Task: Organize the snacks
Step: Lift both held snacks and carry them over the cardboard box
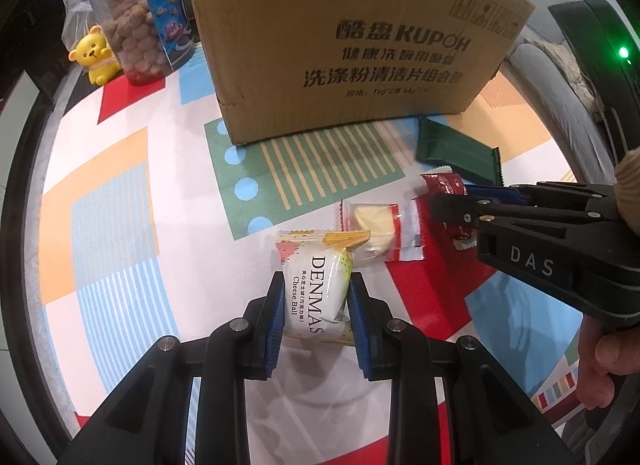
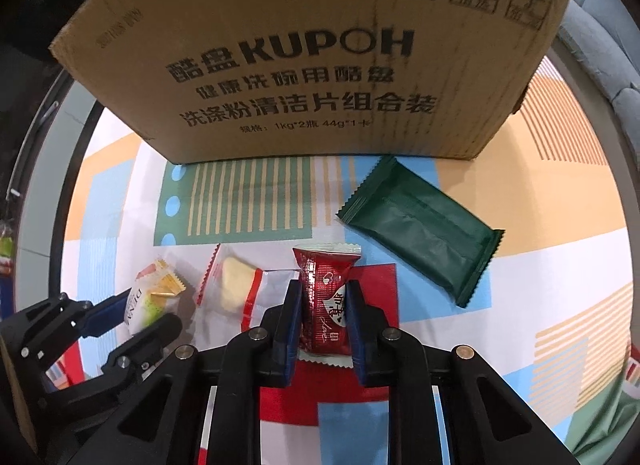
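Both grippers have something pinched right now. The left gripper (image 1: 317,301) has its blue pads squeezed on a white cheese ball packet (image 1: 316,289) (the wrapper says DENMAS on it), which sits low over the colourful patterned tablecloth (image 1: 120,193). The right gripper (image 2: 323,317) is clamped on a small red snack packet (image 2: 326,297), also right down at the cloth. Between those two packets lies a clear packet with red ends (image 2: 236,285) and something pale yellow inside, flat on the cloth and touching the cheese ball packet's corner in the left view. A dark green wrapper (image 2: 420,233) lies off to the right of the red one, just in front of a big cardboard box (image 2: 304,57). Further left of the box there's a clear tub of round biscuits (image 1: 136,33) and a yellow bear toy (image 1: 96,59) next to it.
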The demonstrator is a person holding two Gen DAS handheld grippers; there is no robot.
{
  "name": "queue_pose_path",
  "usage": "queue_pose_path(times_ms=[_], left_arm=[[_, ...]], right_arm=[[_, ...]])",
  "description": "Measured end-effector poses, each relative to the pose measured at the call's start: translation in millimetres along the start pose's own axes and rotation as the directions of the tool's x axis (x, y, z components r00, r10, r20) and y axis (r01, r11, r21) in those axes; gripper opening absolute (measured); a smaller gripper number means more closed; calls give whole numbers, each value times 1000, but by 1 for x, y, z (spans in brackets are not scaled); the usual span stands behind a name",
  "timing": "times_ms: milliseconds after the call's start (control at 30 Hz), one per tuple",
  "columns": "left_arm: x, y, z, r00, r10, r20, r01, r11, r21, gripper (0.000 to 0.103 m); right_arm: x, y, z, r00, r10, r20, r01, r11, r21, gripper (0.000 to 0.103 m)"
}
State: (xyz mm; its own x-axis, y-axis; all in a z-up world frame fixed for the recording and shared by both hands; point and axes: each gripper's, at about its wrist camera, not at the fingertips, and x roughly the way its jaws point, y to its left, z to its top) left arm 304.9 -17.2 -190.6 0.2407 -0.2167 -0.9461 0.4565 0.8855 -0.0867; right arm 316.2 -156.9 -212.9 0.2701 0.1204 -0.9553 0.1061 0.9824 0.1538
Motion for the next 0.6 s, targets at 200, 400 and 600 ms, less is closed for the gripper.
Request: queue_pose_path(times_ms=[200,400,600], left_arm=[[-20,-9,-4,1000,10,29,-10,1000,-13,30],[-43,-19,-7,998,23,66,-20,999,-44,30],[-64,-28,-8,994,42,104,-33,996,-88,30]], right_arm=[[-31,-10,-7,999,0,43,0,1000,-6,22],[-62,-19,-12,995,4,99,-1,1000,-28,22],[-84,-18,-19,990,16,137,-11,999,-38,22]])
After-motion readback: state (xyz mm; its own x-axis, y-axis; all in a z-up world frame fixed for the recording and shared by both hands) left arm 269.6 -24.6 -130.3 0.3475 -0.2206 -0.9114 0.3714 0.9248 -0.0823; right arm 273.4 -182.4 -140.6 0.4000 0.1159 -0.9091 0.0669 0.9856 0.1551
